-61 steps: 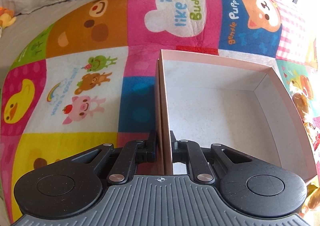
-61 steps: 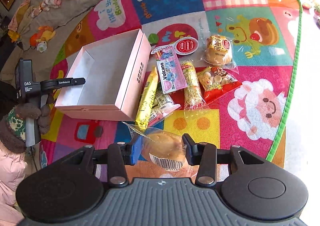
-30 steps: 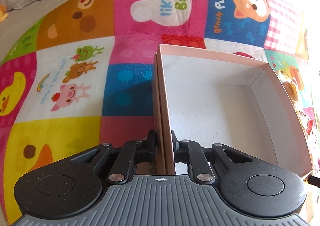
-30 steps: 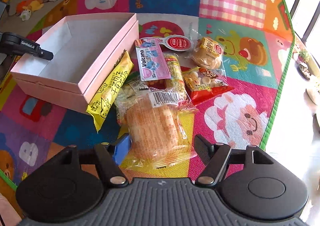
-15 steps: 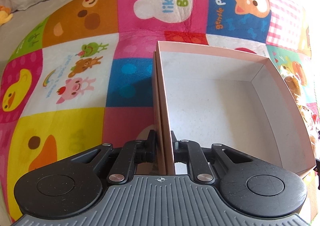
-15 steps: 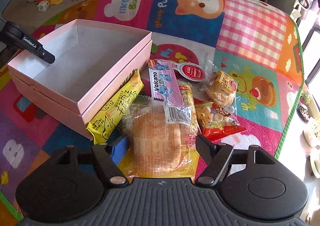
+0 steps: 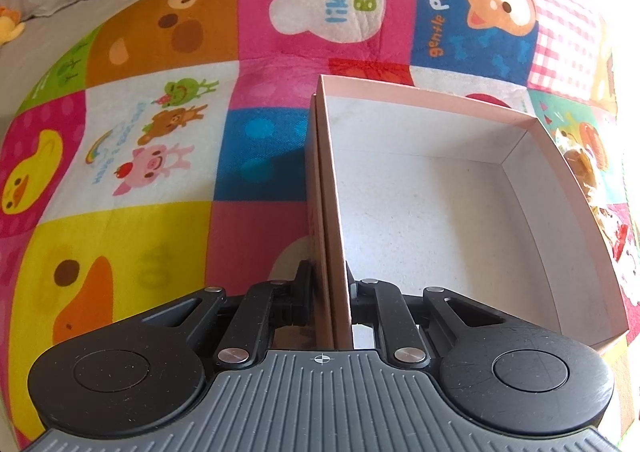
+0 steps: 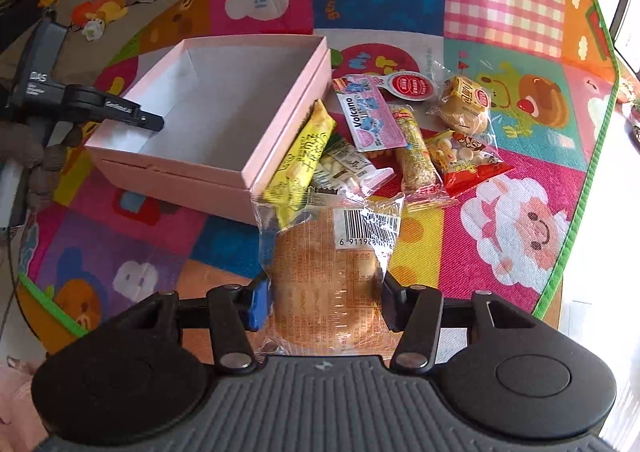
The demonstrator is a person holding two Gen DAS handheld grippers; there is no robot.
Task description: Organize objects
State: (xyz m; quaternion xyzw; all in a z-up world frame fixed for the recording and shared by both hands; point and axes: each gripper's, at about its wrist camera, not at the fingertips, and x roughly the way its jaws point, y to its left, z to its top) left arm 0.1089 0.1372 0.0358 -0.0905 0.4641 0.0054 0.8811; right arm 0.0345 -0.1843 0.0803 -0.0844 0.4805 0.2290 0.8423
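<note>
An open pink box (image 7: 436, 212) with a white, bare inside sits on a colourful play mat. My left gripper (image 7: 329, 292) is shut on the box's left wall; it shows in the right wrist view (image 8: 152, 120) at the box's left rim (image 8: 168, 64). My right gripper (image 8: 324, 304) is shut on a clear-wrapped bread bun (image 8: 324, 284) with a barcode label, held above the mat in front of the box. Several snack packs lie right of the box: a yellow bar (image 8: 300, 164), a Volcano pack (image 8: 370, 120), a red pack (image 8: 468, 160) and a wrapped cake (image 8: 466, 104).
The play mat (image 8: 516, 220) has a green edge at right, with bare floor beyond. A grey cushion with clothes and small toys (image 8: 100, 8) lies at the back left. A round red-labelled cup (image 8: 412, 86) sits behind the snacks.
My right gripper has closed on the bread bun and lifted it, moving back toward the box. My left gripper has stayed clamped on the box wall.
</note>
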